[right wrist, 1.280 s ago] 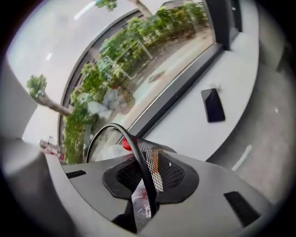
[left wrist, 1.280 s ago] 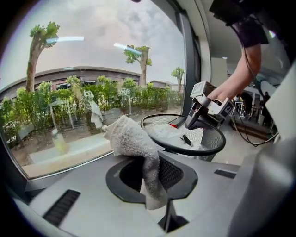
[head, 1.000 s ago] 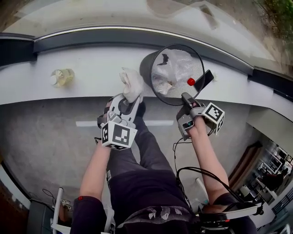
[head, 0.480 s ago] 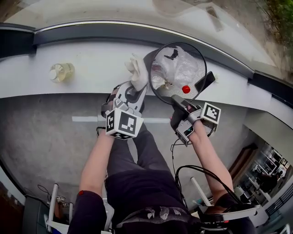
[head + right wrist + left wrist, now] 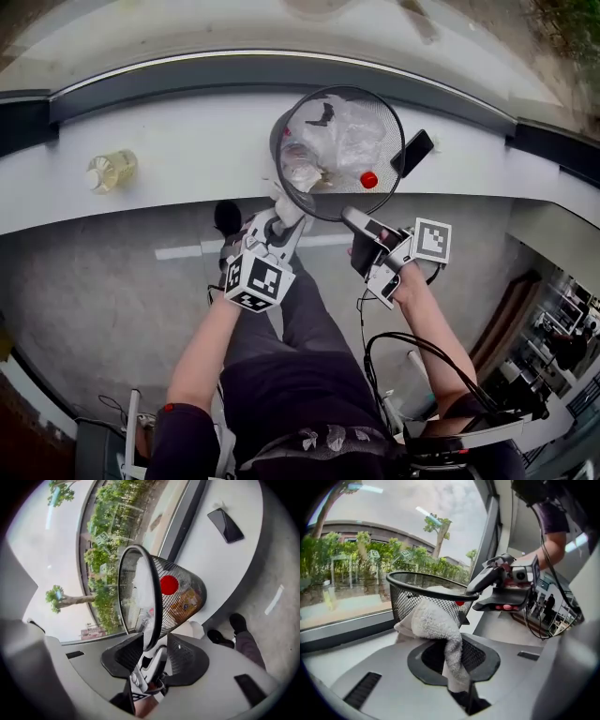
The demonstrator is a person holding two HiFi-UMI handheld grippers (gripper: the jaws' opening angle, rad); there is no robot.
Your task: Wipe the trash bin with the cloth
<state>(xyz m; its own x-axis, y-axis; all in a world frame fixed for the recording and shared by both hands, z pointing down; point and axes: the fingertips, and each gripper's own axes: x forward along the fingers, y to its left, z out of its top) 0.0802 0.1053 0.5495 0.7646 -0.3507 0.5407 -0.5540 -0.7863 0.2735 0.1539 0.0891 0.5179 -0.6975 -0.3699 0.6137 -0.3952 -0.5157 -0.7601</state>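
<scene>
A black mesh trash bin (image 5: 337, 150) with a plastic liner and rubbish in it stands on the white ledge (image 5: 187, 159). My left gripper (image 5: 281, 220) is shut on a white cloth (image 5: 287, 206), which is pressed against the bin's near left wall. In the left gripper view the cloth (image 5: 436, 625) hangs bunched between the jaws, against the mesh (image 5: 417, 595). My right gripper (image 5: 349, 217) is at the bin's near rim. In the right gripper view the rim (image 5: 157, 597) runs between the opening jaws (image 5: 154, 648), with a gap on its right side.
A black phone (image 5: 415, 152) lies on the ledge right of the bin. A bottle (image 5: 111, 171) lies far left on the ledge. A window runs behind the ledge. The person's legs and shoe (image 5: 226, 217) are below, on grey floor.
The left gripper has carried the cloth from the bin's left side round to its near wall. The right gripper stays at the near rim, and its jaws now stand wider apart.
</scene>
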